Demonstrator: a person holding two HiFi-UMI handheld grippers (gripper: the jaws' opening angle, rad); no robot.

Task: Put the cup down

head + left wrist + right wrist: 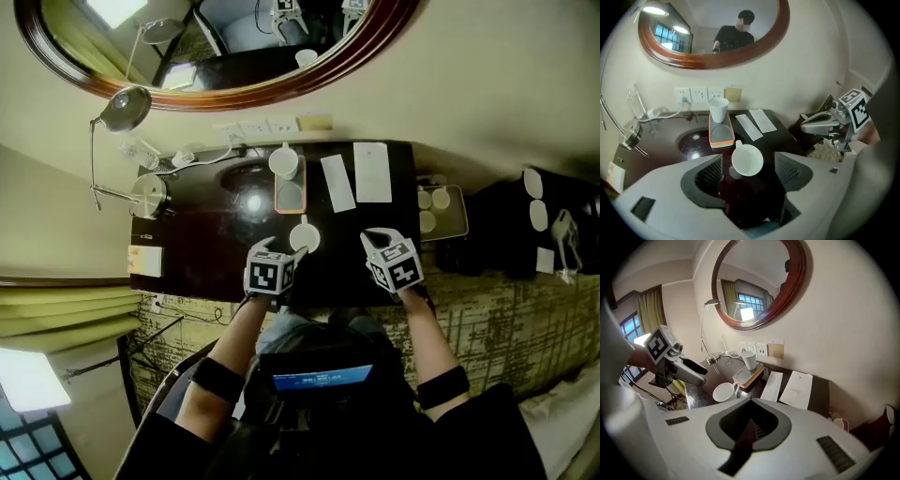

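The left hand-held gripper (281,249) is at the front edge of the desk (197,234), angled downward. Its jaws are open, and the pads do not press on anything. The cup (747,160) stands upright on the desk between the jaw tips and just ahead of them, close to the front edge and near its middle. The cup's handle points toward the back of the desk. The cup appears to be set down already, with release complete or nearly so.

The right hand-held gripper (751,425) is closed and empty. It is held over the front edge to the right of the cup, clear of it.

Behind the cup, an orange tray (290,195) carries a second cup (284,161). Two paper cards (356,176) lie to the tray's right, toward the back edge.

Hazards from this position:
- If the left hand-held gripper is withdrawn at a slant, a jaw is likely to catch the rim. The cup would then tip or be dragged along.
- The desk surface is glossy, so a nudged cup will probably slide. The front edge is close, which makes a fall possible.
- A push toward the back edge would drive the handle into the tray.
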